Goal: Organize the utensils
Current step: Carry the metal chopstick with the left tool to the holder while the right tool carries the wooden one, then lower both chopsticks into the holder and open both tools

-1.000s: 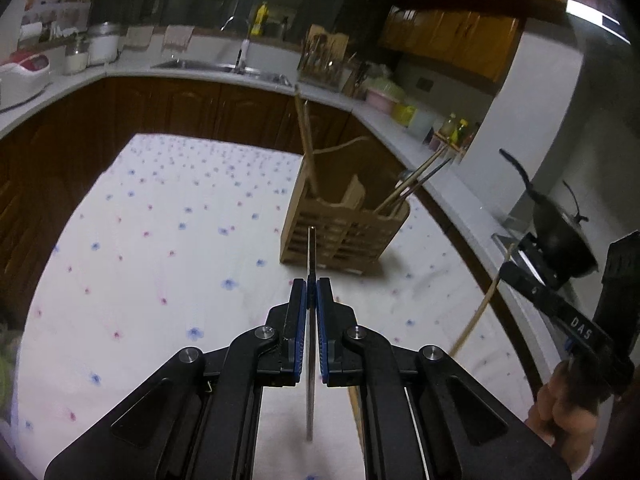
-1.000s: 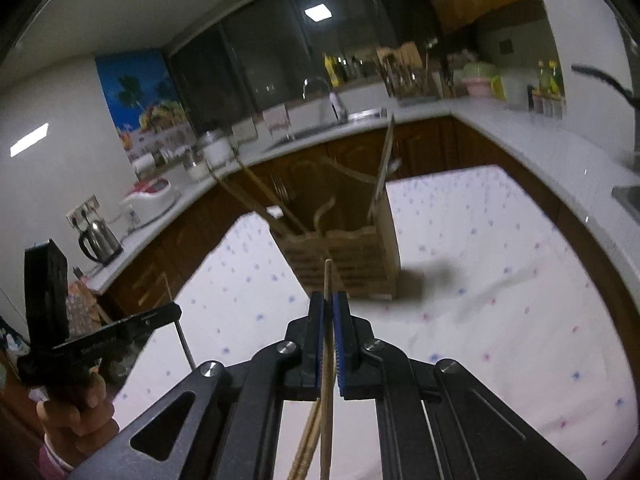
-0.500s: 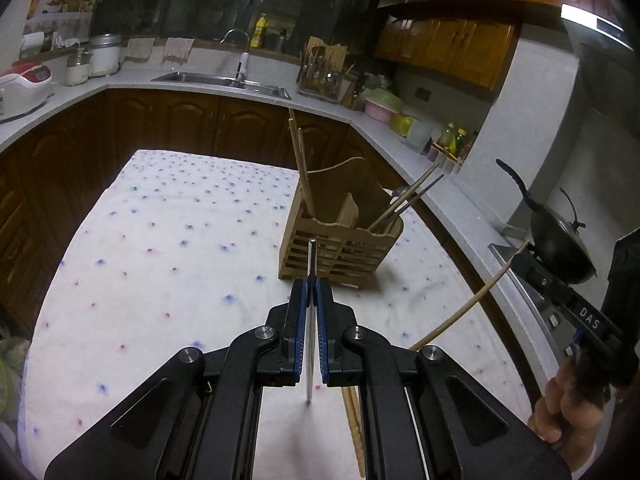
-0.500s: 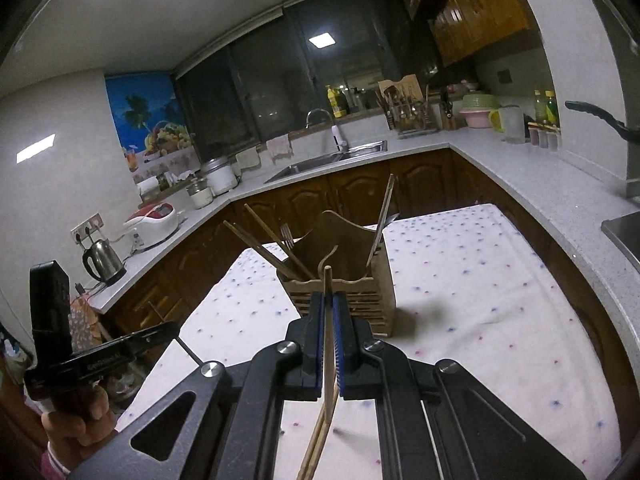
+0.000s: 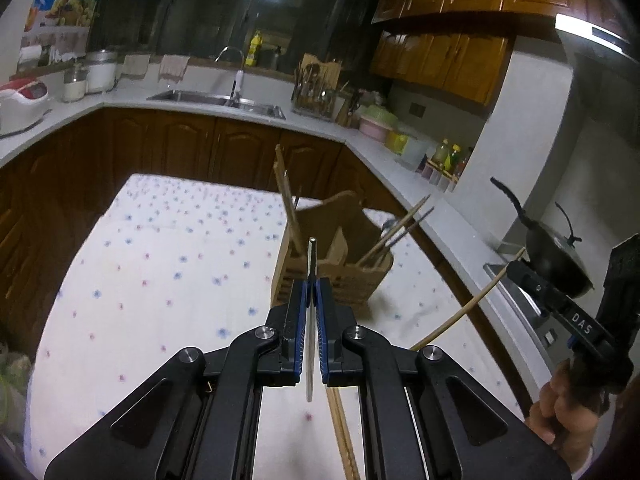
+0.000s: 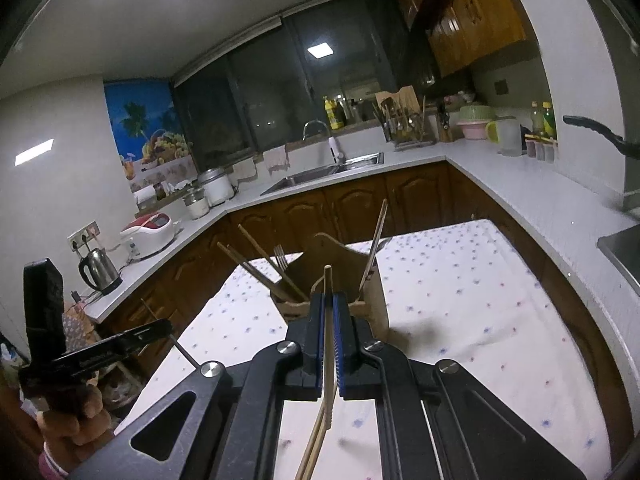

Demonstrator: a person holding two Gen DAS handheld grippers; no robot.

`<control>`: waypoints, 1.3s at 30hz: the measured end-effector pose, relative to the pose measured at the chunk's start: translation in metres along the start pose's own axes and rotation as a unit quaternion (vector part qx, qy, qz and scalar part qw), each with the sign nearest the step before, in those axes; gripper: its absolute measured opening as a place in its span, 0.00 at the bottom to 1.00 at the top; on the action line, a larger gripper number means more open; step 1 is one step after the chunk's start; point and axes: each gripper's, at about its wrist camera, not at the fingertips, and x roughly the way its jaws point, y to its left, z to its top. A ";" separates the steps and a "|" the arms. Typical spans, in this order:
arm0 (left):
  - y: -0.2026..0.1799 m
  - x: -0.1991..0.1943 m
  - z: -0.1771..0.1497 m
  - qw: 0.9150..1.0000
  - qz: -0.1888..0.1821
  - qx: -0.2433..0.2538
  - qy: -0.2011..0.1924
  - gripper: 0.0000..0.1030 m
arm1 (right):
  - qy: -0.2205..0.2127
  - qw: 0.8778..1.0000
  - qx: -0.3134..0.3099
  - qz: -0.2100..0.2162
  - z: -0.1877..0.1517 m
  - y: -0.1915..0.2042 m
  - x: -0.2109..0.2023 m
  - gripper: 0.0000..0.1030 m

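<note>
In the left wrist view, the left gripper (image 5: 311, 308) is clenched on a thin metal utensil (image 5: 310, 280); only its narrow handle shows, edge-on between the blue pads, so what kind of utensil it is cannot be told. Its tip rises just in front of the wooden utensil holder (image 5: 332, 276), which stands on the flower-dotted tablecloth (image 5: 160, 264) near the table's far right part. The holder's lower front is hidden behind the gripper's fingers. Chopsticks (image 5: 400, 228) and another stick lean out of its compartments. A pair of wooden chopsticks (image 5: 344, 432) lies on the cloth below the gripper, partly covered by it. Broad bare cloth lies left of the holder; to the right the table edge runs close beside the counter (image 5: 452, 236).

In the right wrist view, the right gripper (image 6: 329, 320) is clamped on a pair of bamboo chopsticks (image 6: 326, 360) whose lower ends run out of frame at the bottom. Their tips stand just before the holder (image 6: 376, 300), whose base is hidden by the gripper. A fork (image 6: 280, 258) stands in its left compartment. Open cloth spreads to the right.
</note>
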 end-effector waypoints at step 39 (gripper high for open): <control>-0.008 0.095 0.069 0.996 0.041 -0.003 -0.084 0.04 | -0.068 0.997 0.020 -0.040 0.062 -0.026 0.083 0.04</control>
